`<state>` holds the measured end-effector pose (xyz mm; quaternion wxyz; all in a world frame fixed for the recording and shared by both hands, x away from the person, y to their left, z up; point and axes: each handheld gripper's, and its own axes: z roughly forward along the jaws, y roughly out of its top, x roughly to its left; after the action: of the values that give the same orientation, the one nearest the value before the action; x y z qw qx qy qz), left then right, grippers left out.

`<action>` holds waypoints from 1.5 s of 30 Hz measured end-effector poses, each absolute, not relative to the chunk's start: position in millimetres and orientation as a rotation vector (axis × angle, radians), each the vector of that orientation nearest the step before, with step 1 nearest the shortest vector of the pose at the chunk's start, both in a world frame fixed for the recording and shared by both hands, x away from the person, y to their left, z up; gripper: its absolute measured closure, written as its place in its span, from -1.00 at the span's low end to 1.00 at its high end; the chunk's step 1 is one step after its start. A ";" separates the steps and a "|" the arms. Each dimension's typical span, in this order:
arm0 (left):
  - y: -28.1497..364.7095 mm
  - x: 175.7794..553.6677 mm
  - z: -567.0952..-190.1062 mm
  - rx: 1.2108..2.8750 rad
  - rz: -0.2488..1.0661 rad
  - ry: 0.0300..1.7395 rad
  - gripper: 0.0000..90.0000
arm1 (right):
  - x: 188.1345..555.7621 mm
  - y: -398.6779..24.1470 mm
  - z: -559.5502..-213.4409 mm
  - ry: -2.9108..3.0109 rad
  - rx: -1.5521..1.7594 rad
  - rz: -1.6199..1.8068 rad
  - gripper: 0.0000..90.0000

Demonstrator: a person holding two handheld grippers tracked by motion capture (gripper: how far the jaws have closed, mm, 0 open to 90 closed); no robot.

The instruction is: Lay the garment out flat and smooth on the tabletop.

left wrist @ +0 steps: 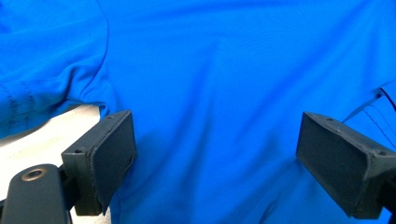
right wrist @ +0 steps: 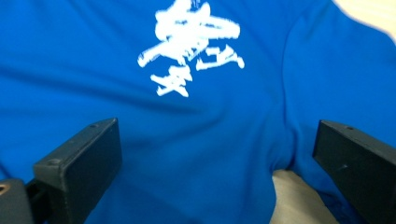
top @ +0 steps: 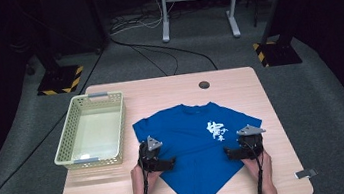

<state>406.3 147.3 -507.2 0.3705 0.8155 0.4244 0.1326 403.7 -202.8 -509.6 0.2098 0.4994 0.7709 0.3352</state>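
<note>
High view: blue T-shirt (top: 194,147) lies flat on the desk (top: 273,114), print side up, collar toward the far edge, hem pointing at the person's side. Left tongs (top: 171,162) sit at the shirt's left side below the sleeve, right tongs (top: 229,154) at its right side, both aimed inward at the cloth. Cream basket (top: 91,130) stands empty on the desk's left, just beside the left sleeve.

Left gripper view: left tongs (left wrist: 215,158) spread wide, blue cloth running flat between and under the jaws, nothing pinched. Armpit seam and a sliver of desk (left wrist: 60,128) at left.

Right gripper view: right tongs (right wrist: 217,163) likewise wide apart, no cloth clamped. White print (right wrist: 191,44) ahead, sleeve seam and bare desk (right wrist: 299,198) at lower right.

Read: looks like the start of a fold, both tongs lining up on the side edges, grasp not yet made. Basket is likely where the folded shirt ends up.

Next move, my guess: drop each pair onto its side edge, get one jaw under the fabric, close on cloth. Fabric is thin and lies flat, so it's easy to close on air. Match the two grips or the fold skews.
</note>
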 end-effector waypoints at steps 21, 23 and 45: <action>141.8 420.8 -510.5 2.122 0.441 1.074 -0.71 | 424.8 -204.0 -511.6 2.107 1.475 0.875 -1.00; 140.3 423.3 -510.6 2.114 0.453 1.088 -0.71 | 429.4 -205.0 -511.6 2.102 1.480 0.872 -1.00; 131.5 441.0 -510.6 2.109 0.466 1.098 -0.70 | 428.9 -196.1 -500.8 1.978 1.530 0.728 -0.94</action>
<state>441.0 131.5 -510.6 0.3516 0.8147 0.4244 0.1802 428.9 -196.1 -500.8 0.2653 0.5664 0.7323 0.2694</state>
